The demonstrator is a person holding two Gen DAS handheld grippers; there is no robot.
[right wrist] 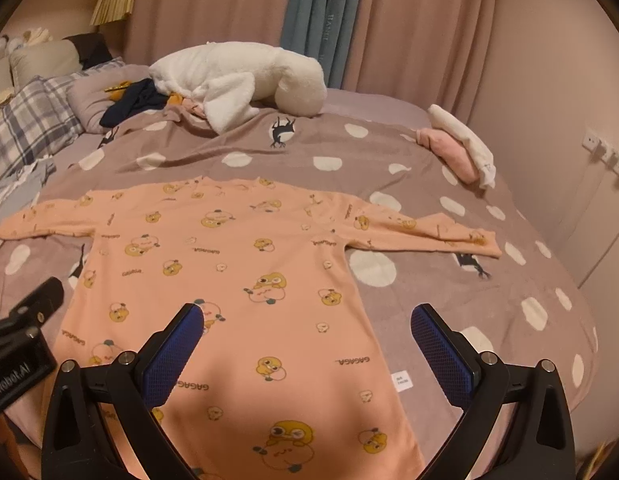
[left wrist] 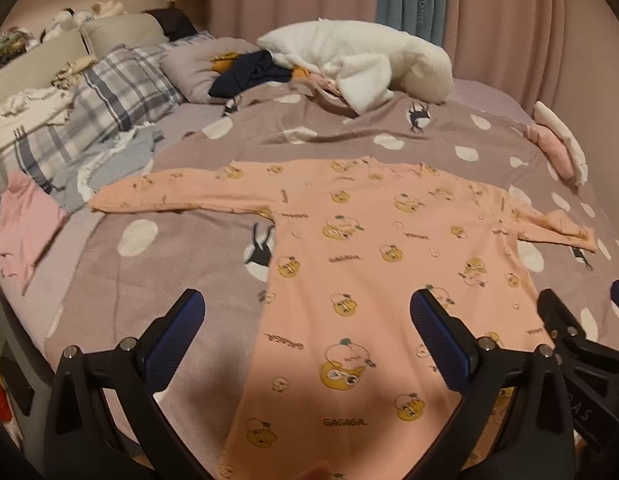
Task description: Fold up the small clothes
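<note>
While the mauve bedspread with white spots and small black animal figures (left wrist: 349, 136) fills most of both views, its soft, creased surface is the first hazard: any drag across it could pull the cover along and spoil whatever fold is made. Spread flat on it, across the middle of each frame, lies the peach long-sleeved child's top printed with yellow cartoon faces (left wrist: 373, 248), hem toward the cameras, neckline toward the far side, both sleeves out sideways. It looks unfolded, so I judge the task is at its start for this garment.

Beyond it, at upper centre, a big white plush toy (right wrist: 245, 76) rests against a dark navy garment (right wrist: 129, 106); at the right edge of the right wrist view sit folded pink and white cloths (right wrist: 457, 148). A sleeve flung too far could land on these neighbours.

Nearest the lens, the left gripper (left wrist: 307, 308) is spread wide with nothing between its blue pads, hovering over the top's lower left edge and the cover beside it. The right gripper (right wrist: 307, 320) is likewise spread and empty, over the lower right edge. Thin knit could slip from the pads, or they could pinch the bedspread too. A small white care label (right wrist: 401, 382) pokes out at the right hem and may snag or flip.
</note>
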